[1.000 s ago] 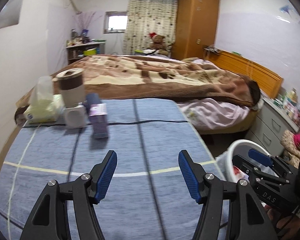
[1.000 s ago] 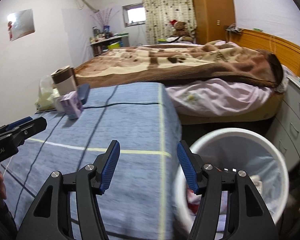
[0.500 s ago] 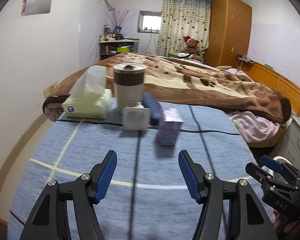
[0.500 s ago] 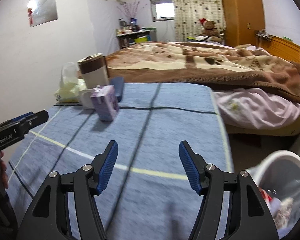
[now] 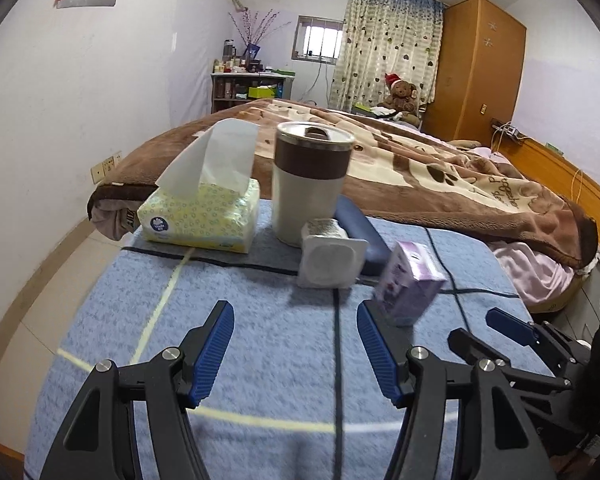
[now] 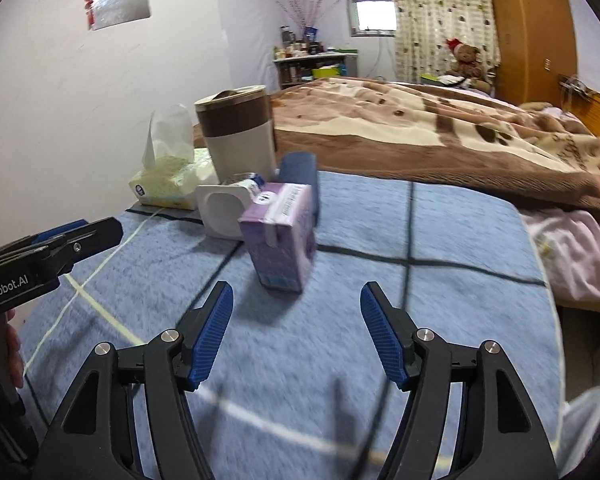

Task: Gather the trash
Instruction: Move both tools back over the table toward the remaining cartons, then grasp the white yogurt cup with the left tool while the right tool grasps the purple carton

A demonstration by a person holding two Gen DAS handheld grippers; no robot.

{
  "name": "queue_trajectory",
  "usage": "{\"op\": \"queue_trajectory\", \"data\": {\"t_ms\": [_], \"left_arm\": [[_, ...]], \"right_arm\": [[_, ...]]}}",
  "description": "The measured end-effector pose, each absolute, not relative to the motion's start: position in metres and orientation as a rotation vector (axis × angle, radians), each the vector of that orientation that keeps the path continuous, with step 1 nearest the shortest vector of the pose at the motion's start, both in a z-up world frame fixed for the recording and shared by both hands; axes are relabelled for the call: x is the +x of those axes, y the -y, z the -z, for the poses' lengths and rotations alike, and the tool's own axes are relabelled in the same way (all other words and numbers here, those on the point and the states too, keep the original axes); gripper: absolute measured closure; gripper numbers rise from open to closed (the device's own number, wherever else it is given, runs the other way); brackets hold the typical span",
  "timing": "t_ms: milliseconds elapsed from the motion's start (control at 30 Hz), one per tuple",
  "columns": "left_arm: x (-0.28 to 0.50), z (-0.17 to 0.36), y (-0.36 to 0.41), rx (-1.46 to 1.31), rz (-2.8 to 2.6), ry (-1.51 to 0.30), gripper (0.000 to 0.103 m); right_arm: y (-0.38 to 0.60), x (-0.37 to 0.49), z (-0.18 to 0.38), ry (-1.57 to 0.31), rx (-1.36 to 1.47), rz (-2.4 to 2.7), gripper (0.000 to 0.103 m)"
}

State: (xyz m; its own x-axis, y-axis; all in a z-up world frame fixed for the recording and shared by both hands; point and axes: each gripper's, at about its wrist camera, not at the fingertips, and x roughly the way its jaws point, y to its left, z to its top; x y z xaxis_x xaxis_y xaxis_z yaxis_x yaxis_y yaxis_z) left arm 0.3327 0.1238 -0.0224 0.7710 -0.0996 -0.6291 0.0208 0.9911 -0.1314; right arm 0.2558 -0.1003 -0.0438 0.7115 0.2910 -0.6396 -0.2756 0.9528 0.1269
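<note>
A purple drink carton (image 5: 410, 284) stands on the blue cloth-covered table (image 5: 260, 360); it also shows in the right wrist view (image 6: 282, 236). A white yogurt cup (image 5: 332, 254) lies on its side beside it, also seen in the right wrist view (image 6: 226, 210). My left gripper (image 5: 296, 354) is open and empty, short of the cup. My right gripper (image 6: 296, 334) is open and empty, just short of the carton. The right gripper shows in the left wrist view (image 5: 512, 332), and the left gripper in the right wrist view (image 6: 72, 240).
A brown-and-white tumbler (image 5: 310, 184), a yellow tissue pack (image 5: 202, 210) and a dark blue case (image 5: 358, 234) stand at the table's far end. A bed with a brown blanket (image 5: 440, 176) lies beyond. A white bin's rim (image 6: 588, 420) shows at lower right.
Both grippers have swung left, away from the white bin, and moved closer to the carton and cup. Both stay open.
</note>
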Motion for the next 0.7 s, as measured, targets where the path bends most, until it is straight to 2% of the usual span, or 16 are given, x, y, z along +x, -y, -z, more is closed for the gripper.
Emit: {"op": "queue_trajectory", "data": {"t_ms": [300,567,633,667,700], "left_arm": [[0.365,0.035,-0.135,-0.161,0.084,-0.696,0.038],[0.393,0.041,-0.121,-0.169,0.115,-0.710,0.036],[0.400,0.043,-0.115,-0.161,0.125,-0.715,0.036],[0.405,0.045,-0.111,-0.167,0.135,-0.722,0.036],[0.407,0.045,-0.109,-0.171,0.140,-0.721,0.035]], "right_arm": [[0.082,0.289,0.052,-0.736,-0.014,-0.320,0.034],[0.099,0.297,0.050,-0.738,0.071,-0.256,0.034],[0.100,0.296,0.049,-0.720,0.077,-0.255,0.043],[0.103,0.294,0.047,-0.711,0.071,-0.249,0.054],[0.104,0.293,0.047,-0.707,0.068,-0.242,0.057]]}}
